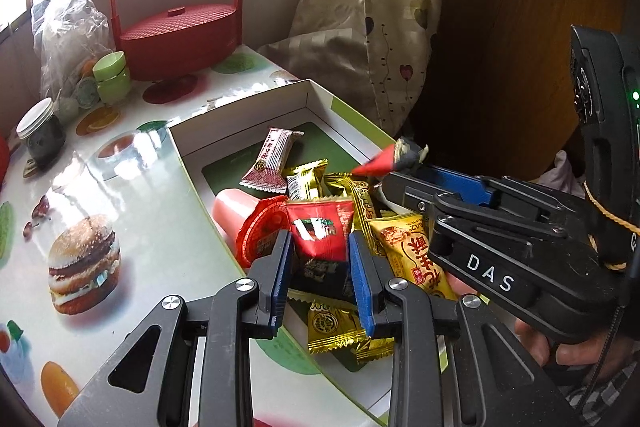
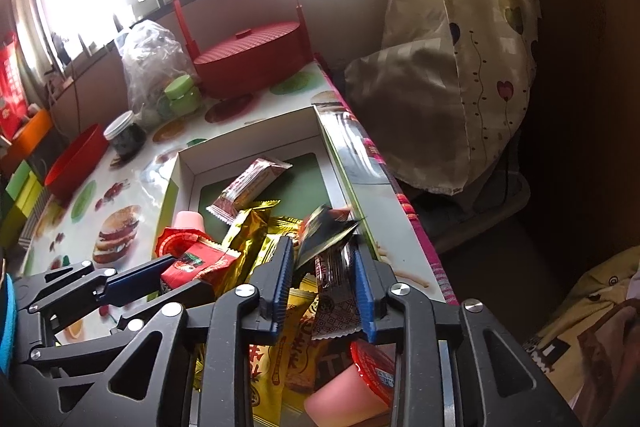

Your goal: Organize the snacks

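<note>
- Left wrist view: the left tool (image 1: 320,235) reaches in from 6 o'clock, its jaws narrow and clamped on a red-and-black packet (image 1: 320,227), with a blue pad pressed to each side.
- The packet sits above the near end of an open white box (image 1: 240,107), which lies on the table (image 1: 160,235) at the centre of the view.
- In the box lies a heap of snacks: a pink-and-white packet (image 1: 272,159) towards 12 o'clock, gold packets (image 1: 308,179) behind the held one, an orange-yellow packet (image 1: 412,247) at 3 o'clock of it, and a jelly cup (image 1: 256,231) with a red lid at 9 o'clock.
- The right tool (image 1: 400,173) comes in from 3 o'clock, with a blurred red-and-dark wrapper (image 1: 384,161) sticking out past its tips.
- At 11 o'clock stands a red lidded basket (image 1: 176,39), with a green jar (image 1: 112,75) just beside it.
- Right wrist view: the right tool (image 2: 323,245) enters from 6 o'clock above the box (image 2: 248,143).
- Its jaws stand a little apart around the wrapper (image 2: 336,287), which leans on the right-hand pad. A gap shows at the other pad, so it is not pinched.
- At 9 o'clock the left tool (image 2: 190,273) grips the red-and-black packet (image 2: 196,263) over the heap.
- The basket (image 2: 248,67) sits at 12 o'clock.
</note>
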### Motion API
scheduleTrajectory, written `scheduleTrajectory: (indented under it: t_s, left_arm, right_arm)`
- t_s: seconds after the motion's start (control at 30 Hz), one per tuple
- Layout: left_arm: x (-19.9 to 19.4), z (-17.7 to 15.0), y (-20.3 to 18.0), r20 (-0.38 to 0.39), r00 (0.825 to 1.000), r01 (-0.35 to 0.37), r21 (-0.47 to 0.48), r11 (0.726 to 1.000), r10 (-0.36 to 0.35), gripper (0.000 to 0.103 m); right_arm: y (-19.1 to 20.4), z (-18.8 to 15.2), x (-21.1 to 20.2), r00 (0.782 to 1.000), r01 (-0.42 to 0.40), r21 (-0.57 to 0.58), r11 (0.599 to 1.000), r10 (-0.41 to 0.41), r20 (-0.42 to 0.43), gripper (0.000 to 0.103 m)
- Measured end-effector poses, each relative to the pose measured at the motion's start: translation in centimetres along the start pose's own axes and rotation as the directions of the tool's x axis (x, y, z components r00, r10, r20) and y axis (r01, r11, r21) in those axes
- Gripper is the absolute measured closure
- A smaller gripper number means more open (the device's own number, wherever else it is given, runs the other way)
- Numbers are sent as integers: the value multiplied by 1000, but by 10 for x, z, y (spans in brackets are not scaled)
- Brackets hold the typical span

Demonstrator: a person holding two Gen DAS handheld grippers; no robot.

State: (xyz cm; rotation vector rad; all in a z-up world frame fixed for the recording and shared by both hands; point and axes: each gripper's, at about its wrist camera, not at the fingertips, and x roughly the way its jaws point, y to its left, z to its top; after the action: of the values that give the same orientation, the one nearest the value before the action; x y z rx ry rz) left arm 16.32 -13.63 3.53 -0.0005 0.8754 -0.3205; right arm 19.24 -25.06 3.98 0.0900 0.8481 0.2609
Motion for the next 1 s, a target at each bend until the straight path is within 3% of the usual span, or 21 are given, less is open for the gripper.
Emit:
scheduleTrajectory:
  t_s: [0.3,0.8,1.0]
  left_arm:
    - [-4,-1,2,4,1000,-11,-7,1000,11,63]
    - [-34,-8,4,53,998,-28,-29,999,29,62]
    - [-52,-20,6,81,994,-73,-30,997,75,57]
  right_arm:
    - [-1,-2,-6,1000,4,11,1000,-4,14,67]
    - [5,-11,-36,997,35,32,999,-37,63,61]
    - [15,-20,-50,995,60,27,998,-62,78,58]
